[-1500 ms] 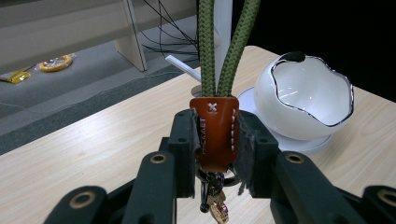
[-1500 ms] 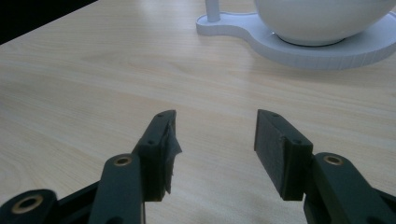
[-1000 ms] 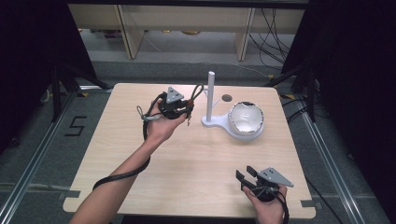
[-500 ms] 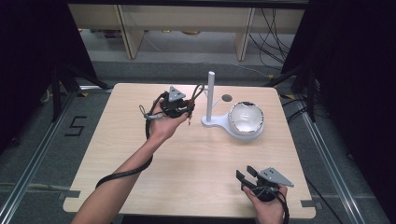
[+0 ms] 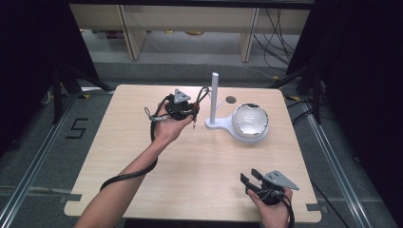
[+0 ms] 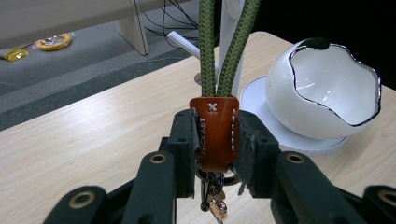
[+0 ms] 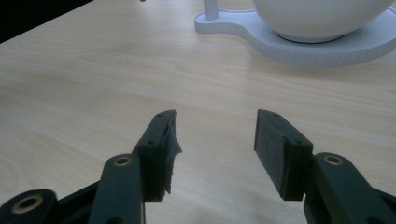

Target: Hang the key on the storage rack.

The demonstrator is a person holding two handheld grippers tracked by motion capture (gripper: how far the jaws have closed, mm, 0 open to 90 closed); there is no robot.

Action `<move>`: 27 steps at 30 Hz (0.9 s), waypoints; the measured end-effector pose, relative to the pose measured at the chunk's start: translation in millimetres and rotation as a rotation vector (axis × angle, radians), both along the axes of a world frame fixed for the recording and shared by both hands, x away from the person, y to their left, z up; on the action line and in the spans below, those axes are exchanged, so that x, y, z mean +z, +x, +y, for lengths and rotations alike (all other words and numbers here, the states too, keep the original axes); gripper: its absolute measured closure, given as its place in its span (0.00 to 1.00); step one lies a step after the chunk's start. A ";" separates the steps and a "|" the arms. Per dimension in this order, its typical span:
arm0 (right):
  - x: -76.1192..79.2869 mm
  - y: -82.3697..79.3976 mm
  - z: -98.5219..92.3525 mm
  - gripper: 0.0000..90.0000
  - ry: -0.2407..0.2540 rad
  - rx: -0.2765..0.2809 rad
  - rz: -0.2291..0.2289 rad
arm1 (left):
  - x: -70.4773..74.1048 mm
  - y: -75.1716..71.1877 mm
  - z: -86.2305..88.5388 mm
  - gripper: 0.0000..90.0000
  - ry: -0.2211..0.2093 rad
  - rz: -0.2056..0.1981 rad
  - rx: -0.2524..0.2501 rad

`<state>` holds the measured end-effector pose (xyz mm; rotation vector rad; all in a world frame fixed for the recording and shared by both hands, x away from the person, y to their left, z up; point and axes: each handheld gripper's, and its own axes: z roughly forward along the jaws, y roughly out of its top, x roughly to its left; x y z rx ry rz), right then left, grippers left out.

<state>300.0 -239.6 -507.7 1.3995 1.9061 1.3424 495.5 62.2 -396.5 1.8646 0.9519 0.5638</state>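
Nearest, at the table's (image 5: 119,156) front edge: right gripper (image 5: 252,183) resting low in the right hand (image 5: 273,209), jaws released and wide apart, bare wood between them, pointing toward the white stand (image 7: 299,42).

Farther in, left of centre: left gripper (image 5: 192,111) held above the tabletop in the left hand (image 5: 166,128), jaws clenched on the brown leather tab (image 6: 215,133) of a key lanyard (image 6: 217,56). Long axis of the lanyard roughly upright in the left gripper view: green cord loop rising from the tab toward the white post (image 5: 214,97), metal ring and small brass piece (image 6: 215,205) dangling below the jaws. Cord loop just beside the post, touching or not impossible to tell.

Beyond, right of the post on the same white base (image 5: 214,126): a white bowl (image 5: 250,120) with a wavy dark-edged rim, tilted with its opening toward the front, hollow showing nothing but white glaze.
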 end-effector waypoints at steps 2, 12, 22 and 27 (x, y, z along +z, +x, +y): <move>0.3 -0.6 0.7 0.55 -0.001 -0.005 0.003 | -0.8 1.0 -0.2 0.76 -0.006 -0.001 -0.001; 0.6 -1.1 0.1 0.55 -0.022 -0.005 0.019 | -3.7 5.4 -1.5 0.76 0.014 0.015 -0.001; -0.7 -0.4 1.1 0.55 0.006 -0.008 0.007 | -10.4 9.4 -8.4 0.76 -0.004 0.027 -0.002; -0.7 -0.4 1.1 0.55 0.011 -0.007 0.007 | -12.2 12.6 -10.7 0.75 0.012 0.035 -0.007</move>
